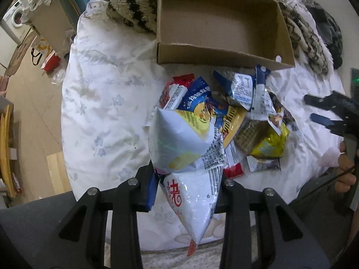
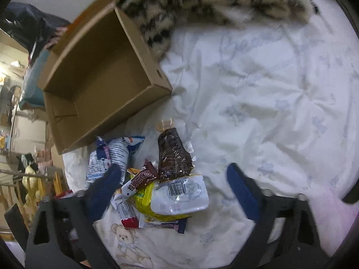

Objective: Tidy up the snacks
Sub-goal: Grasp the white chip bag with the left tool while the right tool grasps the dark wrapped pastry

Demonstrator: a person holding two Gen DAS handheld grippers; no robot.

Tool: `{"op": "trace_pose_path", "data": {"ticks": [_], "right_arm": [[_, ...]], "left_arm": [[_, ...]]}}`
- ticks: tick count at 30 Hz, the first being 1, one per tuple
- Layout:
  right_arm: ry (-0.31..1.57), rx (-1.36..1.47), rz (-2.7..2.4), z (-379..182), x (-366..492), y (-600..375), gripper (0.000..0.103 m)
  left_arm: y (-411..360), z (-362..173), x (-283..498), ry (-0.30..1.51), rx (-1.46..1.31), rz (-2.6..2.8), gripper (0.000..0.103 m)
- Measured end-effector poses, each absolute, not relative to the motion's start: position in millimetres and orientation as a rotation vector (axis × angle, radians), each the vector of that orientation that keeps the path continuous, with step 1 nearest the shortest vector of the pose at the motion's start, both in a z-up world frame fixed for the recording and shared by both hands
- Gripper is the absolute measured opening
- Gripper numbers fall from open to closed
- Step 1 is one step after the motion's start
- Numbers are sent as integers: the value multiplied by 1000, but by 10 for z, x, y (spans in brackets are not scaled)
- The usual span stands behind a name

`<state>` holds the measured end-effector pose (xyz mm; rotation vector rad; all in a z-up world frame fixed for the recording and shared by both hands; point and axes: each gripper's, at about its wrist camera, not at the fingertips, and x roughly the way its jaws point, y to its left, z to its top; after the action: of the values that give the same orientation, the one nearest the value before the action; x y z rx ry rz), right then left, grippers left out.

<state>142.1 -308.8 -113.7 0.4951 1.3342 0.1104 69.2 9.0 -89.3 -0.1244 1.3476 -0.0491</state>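
Left gripper [image 1: 187, 192] clamped on white snack bag [image 1: 186, 154], lifted clear. Snack pile [image 1: 246, 116] at 12 o'clock on the floral bedding [image 1: 101, 103]; empty cardboard box [image 1: 215, 22] beyond, furry blanket [image 1: 130, 2] at 11. Right gripper [image 2: 172, 188] wide, gripping nothing, over dark-brown packet [image 2: 174, 157].

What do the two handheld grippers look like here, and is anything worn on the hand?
Both the left gripper and right gripper have black angular linkage arms with silver pivot pins and blue textured pads. A pink sleeve shows at the right wrist.
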Motion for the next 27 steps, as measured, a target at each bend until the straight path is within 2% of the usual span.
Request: {"op": "trace_pose_path", "data": {"ticks": [4,17,18,22,27], "right_arm": [[1420,426,112,-1384,1647,-2950,78],[1566,195,118,-1918,1942,-2464,77],[1573,169,115,-1949,1943,-2446,71],[1552,151,120,-1922,1932,-2500,59],[1508,201,131,-1791,1837,-2669,58]], "left_arm": [[92,-971,712,1326,-116,-30,31],[59,-954,742,1306,-117,-43,31],[69,-951,750,1305,-121,-40,31],[99,-949,760,1304,-138,-34,31],[104,-952,755,1297,-135,-25,31]]}}
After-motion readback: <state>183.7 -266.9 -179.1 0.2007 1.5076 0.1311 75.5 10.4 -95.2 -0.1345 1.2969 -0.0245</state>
